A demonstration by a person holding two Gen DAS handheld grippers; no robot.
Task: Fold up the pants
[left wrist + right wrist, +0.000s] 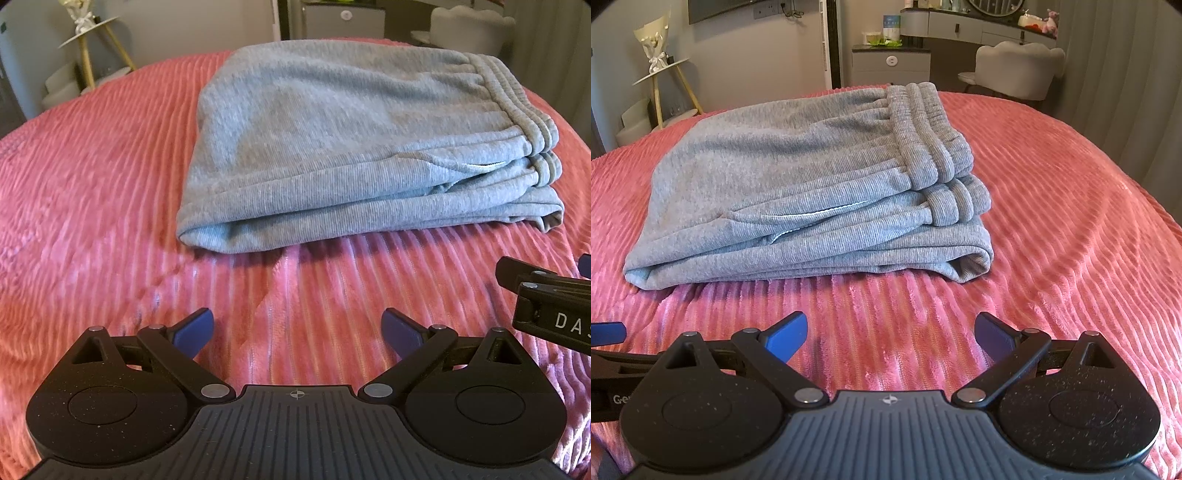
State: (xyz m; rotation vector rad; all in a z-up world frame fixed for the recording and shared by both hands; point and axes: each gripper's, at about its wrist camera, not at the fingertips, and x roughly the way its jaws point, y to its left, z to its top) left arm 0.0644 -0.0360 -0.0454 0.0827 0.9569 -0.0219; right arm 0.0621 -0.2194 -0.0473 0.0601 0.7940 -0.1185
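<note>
So the gray pants (332,147) are sitting folded up in a thick stack on the pink ribbed blanket (92,192), roughly mid-bed, w/ the waistband (931,144) on the right side and the rounded fold on the left. From the right cam you can see the layers stacked, elastic band doubled over itself, and a thin pale strip of pocket edge (816,214) peeking out on the near side.

My left tongs (297,332) are spread wide apart, nothing in them, hovering over bare blanket just short of the pants, not touching. Same deal w/ my right tongs (891,334): blue pads (786,336) wide apart, empty, near edge of the stack in front of them. Both tongs are close side by side; each one pokes into the other's cam at the edge.

Background: a small round side table (661,72) w/ gold legs and a wrapped bouquet (652,40) on it, a gray cabinet (891,61) w/ some green stuff on top (can't tell what), a pale chair (1015,70), and a vanity (979,27) w/ bits on it, too small to make out.
</note>
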